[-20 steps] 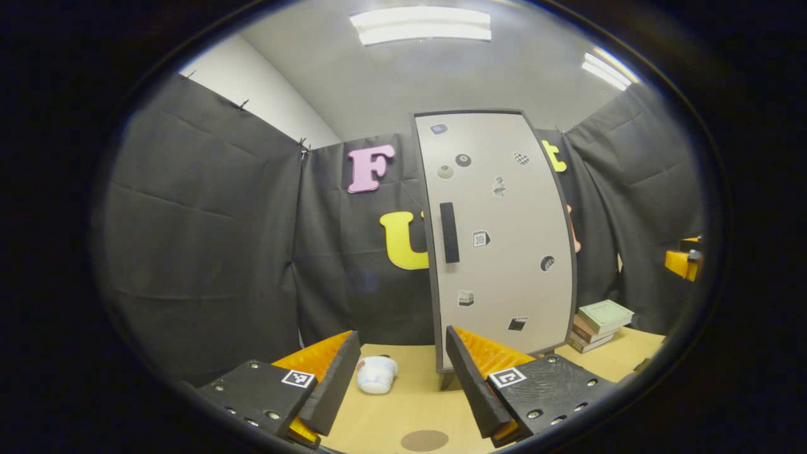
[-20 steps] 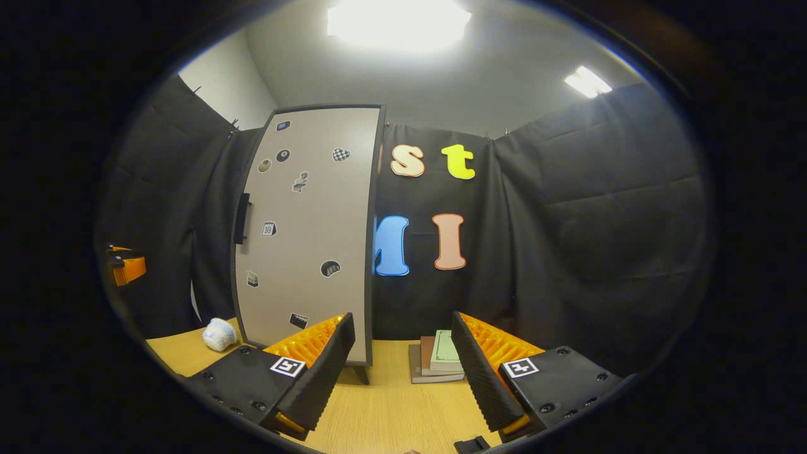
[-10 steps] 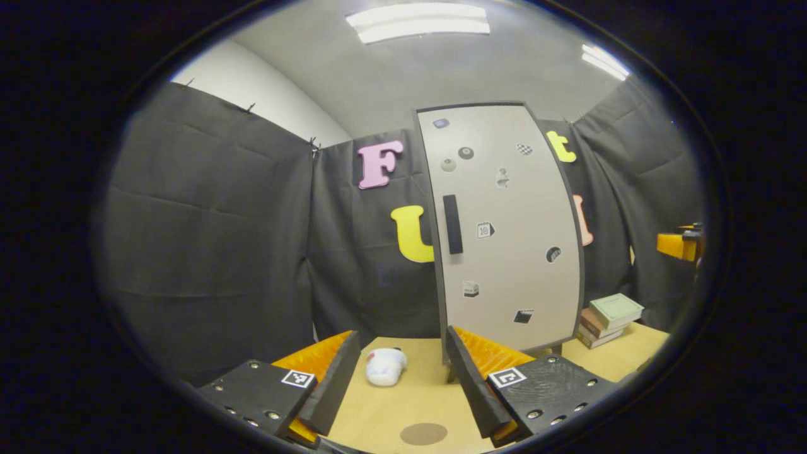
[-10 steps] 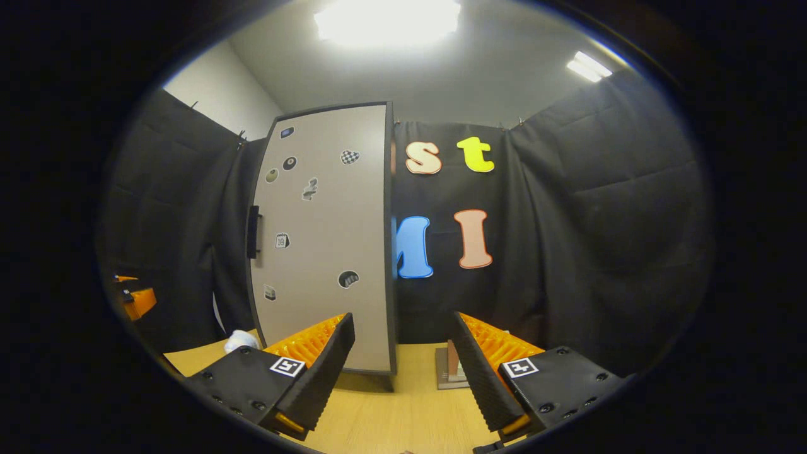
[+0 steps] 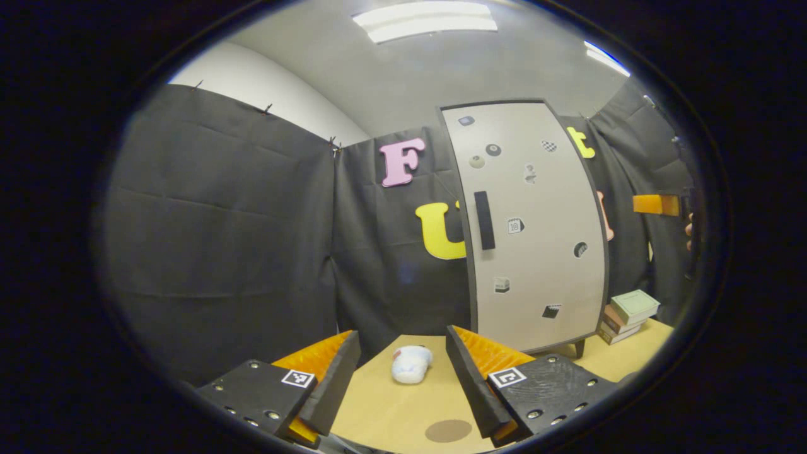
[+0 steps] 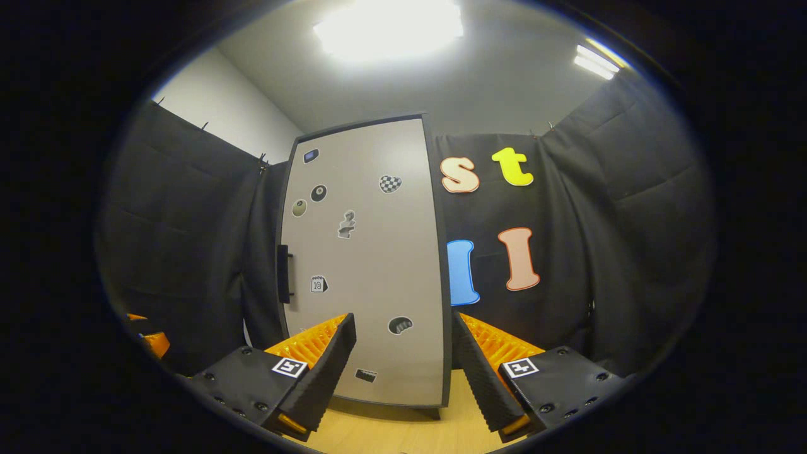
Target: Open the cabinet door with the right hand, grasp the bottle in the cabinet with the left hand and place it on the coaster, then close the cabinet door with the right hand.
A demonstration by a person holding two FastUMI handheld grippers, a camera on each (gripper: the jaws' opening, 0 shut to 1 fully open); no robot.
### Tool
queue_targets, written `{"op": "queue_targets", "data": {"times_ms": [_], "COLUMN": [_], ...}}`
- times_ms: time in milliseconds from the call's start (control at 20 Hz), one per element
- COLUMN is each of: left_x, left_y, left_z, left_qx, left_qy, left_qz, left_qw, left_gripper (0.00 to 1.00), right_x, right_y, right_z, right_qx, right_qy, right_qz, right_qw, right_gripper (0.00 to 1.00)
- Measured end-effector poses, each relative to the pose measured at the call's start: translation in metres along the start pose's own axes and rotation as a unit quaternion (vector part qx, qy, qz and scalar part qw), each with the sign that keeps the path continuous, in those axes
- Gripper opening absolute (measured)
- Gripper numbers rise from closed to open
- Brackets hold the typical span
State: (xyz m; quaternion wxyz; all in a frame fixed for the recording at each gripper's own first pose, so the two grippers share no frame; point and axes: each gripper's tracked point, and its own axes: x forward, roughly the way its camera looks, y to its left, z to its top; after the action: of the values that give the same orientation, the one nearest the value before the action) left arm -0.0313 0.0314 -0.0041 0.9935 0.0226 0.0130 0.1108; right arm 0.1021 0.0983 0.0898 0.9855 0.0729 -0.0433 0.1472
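cabinet door [image 6: 372, 265] closed (stickers on it) | left gripper [image 5: 397, 378] spread wide | right gripper [image 6: 403, 372] spread wide, holding nothing | coaster [image 5: 448, 430] bare

Ceiling lights [image 6: 388, 28] glare overhead; fisheye-bent edges, sharp focus.

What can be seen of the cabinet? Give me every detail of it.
The cabinet is a tall, narrow, upright unit with a pale beige door face inside a dark frame. The door is shut. A dark vertical bar handle sits near its left edge at mid height, and small stickers are scattered over the face. It stands on short dark legs on the light wooden table, against the black cloth wall. A stack of books lies beside its right foot. Neither claw touches it.
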Motion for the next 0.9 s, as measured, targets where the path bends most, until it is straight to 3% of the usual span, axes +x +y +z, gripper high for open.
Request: {"op": "queue_targets", "data": {"times_ms": [900], "left_x": [0.041], "left_y": [0.153], "left_z": [-0.052], "left_qx": [0.006], "left_qy": [0.021], "left_qz": [0.073], "left_qw": [0.997], "left_gripper": [0.83], "right_x": [0.119], "right_y": [0.145], "right_z": [0.008], "right_qx": [-0.01], "right_qy": [0.011], "right_qz": [0.037], "right_qw": [0.999], "right_gripper": [0.94]}}
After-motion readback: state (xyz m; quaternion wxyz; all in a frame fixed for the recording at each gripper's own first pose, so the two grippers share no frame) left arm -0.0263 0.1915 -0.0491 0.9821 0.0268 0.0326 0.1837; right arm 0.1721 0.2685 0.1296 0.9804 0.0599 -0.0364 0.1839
